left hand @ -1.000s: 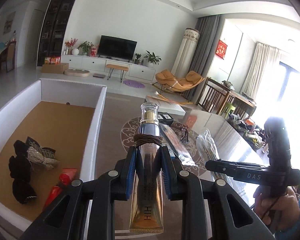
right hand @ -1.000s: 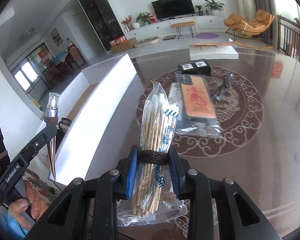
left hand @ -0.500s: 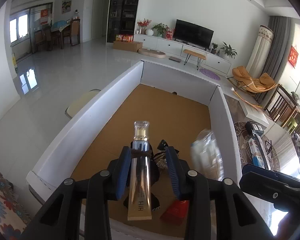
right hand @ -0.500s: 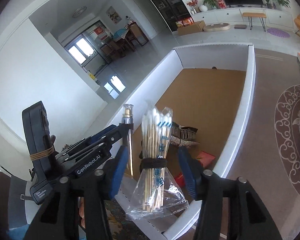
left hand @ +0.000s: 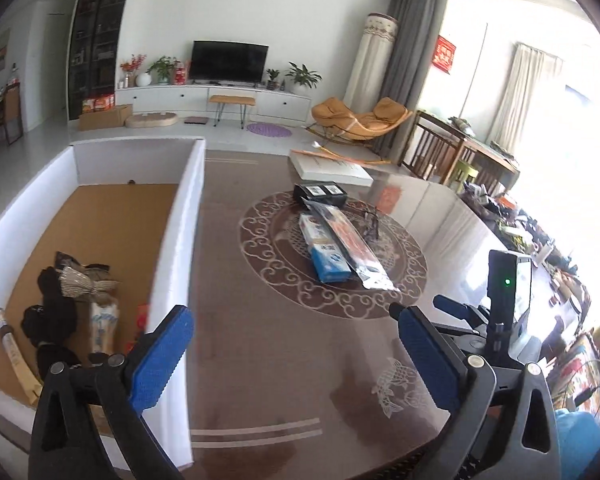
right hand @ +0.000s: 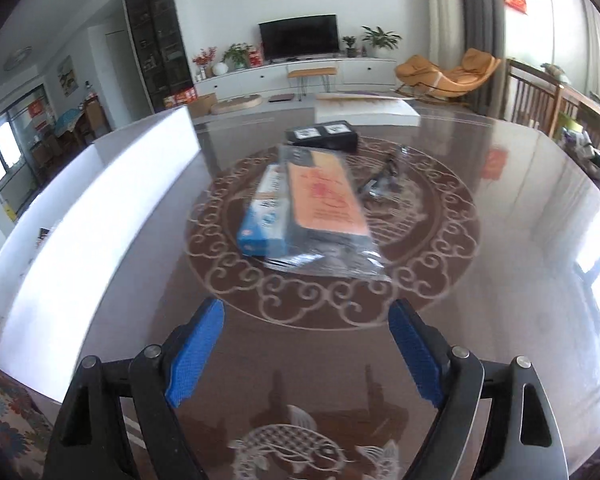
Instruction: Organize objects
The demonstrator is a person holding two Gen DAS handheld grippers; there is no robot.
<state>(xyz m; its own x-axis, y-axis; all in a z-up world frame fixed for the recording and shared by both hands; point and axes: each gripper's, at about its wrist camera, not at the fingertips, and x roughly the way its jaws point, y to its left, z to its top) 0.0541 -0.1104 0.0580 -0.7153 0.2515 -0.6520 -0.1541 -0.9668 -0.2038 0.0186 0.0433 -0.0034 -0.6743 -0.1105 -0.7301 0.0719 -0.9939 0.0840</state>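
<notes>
My left gripper (left hand: 296, 354) is open and empty, above the table beside the white box (left hand: 182, 240). My right gripper (right hand: 306, 352) is open and empty over the table's front part; it also shows in the left wrist view (left hand: 456, 312). In the box lie the gold tube (left hand: 14, 356), the cotton swab bag (left hand: 105, 322), a black item with a bow (left hand: 74, 286) and a red packet (left hand: 141, 316). On the table centre lie a blue-white carton (right hand: 266, 210), an orange packet in clear plastic (right hand: 324, 200), a black box (right hand: 322, 135) and glasses (right hand: 384, 178).
The box wall (right hand: 100, 200) runs along the table's left side. A white flat box (right hand: 366, 110) lies at the table's far edge. The dark table (left hand: 300, 360) has a round scroll pattern. Clutter (left hand: 540, 240) lies at the far right.
Both grippers have let go: the gold tube and the cotton swab bag now lie in the box. Both grippers have swung from over the box back to the table, jaws wide open.
</notes>
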